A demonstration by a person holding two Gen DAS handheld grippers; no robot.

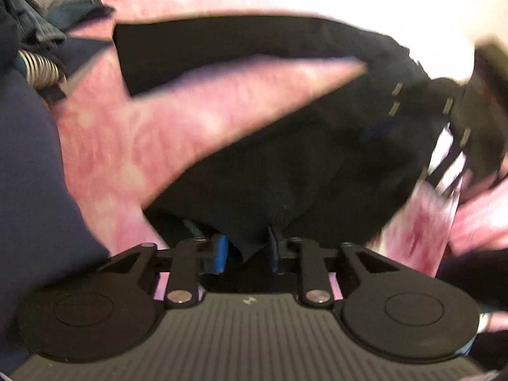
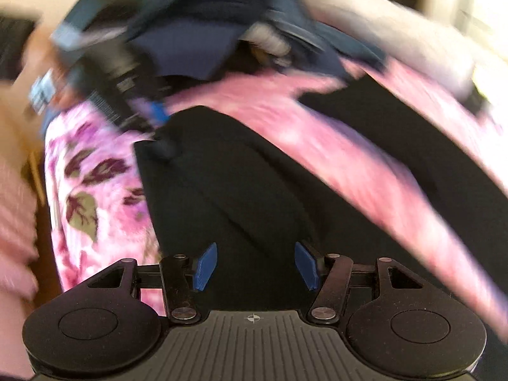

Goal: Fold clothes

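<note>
Black trousers (image 1: 285, 158) lie spread on a pink floral blanket (image 1: 143, 146), the two legs forming a V with blanket showing between them. My left gripper (image 1: 247, 247) is shut on a fold of the black trousers, which bunches between its blue pads (image 1: 220, 252). In the right wrist view the same trousers (image 2: 238, 197) fill the middle. My right gripper (image 2: 256, 265) is open, its blue pads (image 2: 205, 266) wide apart over the black fabric. The left gripper (image 2: 149, 117) shows blurred at the upper left of that view, at the trousers' corner. The right gripper shows blurred at the right edge of the left view.
A pile of dark blue clothes (image 2: 197, 31) lies at the back of the blanket (image 2: 95, 184). More dark blue clothing (image 1: 28, 31) and a navy cloth (image 1: 28, 190) sit at the left. A metal coil (image 1: 39, 68) lies beside them. Both views are motion-blurred.
</note>
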